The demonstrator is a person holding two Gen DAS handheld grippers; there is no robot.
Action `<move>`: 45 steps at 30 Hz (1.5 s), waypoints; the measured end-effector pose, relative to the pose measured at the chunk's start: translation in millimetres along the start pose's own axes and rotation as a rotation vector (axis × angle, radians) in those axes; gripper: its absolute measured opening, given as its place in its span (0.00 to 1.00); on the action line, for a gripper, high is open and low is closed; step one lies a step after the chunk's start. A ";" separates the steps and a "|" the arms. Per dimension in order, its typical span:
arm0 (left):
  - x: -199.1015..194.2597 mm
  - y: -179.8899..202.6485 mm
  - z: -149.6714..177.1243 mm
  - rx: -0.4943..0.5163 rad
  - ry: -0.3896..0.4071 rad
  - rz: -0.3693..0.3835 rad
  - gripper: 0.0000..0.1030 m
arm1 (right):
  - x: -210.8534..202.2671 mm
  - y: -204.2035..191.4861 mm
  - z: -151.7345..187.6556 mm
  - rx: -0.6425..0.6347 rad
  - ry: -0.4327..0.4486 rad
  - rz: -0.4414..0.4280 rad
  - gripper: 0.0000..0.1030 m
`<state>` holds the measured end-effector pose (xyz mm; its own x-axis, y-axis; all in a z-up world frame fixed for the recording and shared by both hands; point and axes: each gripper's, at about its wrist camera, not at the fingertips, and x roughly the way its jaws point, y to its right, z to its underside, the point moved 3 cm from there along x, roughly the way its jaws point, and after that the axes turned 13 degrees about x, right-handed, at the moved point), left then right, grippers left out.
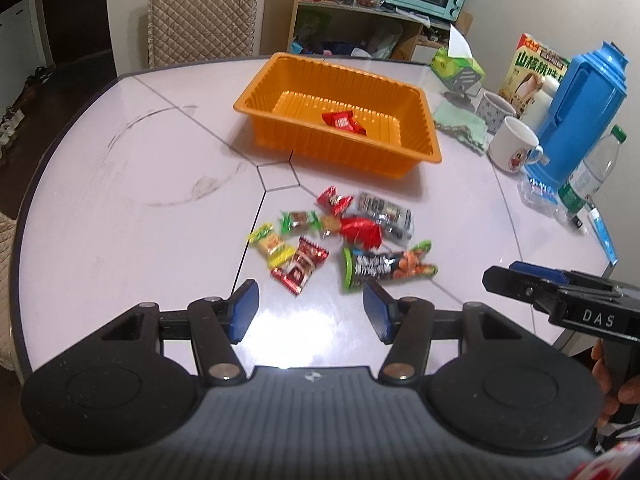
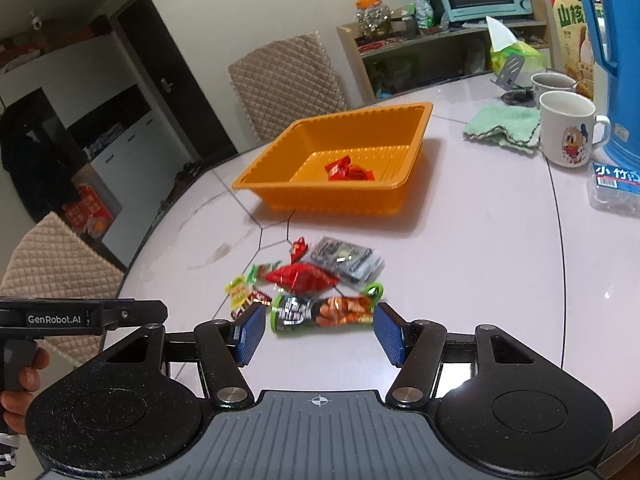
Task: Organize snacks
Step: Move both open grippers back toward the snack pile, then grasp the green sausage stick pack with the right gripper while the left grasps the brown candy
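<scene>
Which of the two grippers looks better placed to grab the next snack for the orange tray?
Probably the right gripper: its open jaws already line up with the long green-and-black peanut packet. The left gripper, also open, faces bare white table short of the pile.

From my remote seat I count one orange tray [image 1: 416, 152] holding two red packets [image 2: 349, 170], two mugs [image 1: 514, 144], and seven loose snacks [image 1: 362, 234].
</scene>
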<state>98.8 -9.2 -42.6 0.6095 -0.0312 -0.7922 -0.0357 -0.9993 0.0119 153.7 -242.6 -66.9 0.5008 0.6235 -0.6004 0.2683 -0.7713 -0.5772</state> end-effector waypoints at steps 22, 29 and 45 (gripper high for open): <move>55.8 -21.4 4.5 0.057 -0.046 0.038 0.52 | 62.9 -6.9 2.3 -0.113 -0.101 0.049 0.58; 73.0 -21.7 1.5 0.090 -0.053 0.057 0.52 | 93.0 -10.8 -8.0 -0.196 -0.122 0.051 0.58; 90.6 -32.3 -0.2 0.117 -0.076 0.089 0.52 | 128.3 -7.6 -2.3 -0.238 -0.255 0.050 0.58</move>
<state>155.4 20.3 -114.6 0.5385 -0.1130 -0.8350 -0.1810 -0.9833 0.0164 217.8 -157.1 -138.3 0.3045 0.5733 -0.7606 0.4480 -0.7909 -0.4168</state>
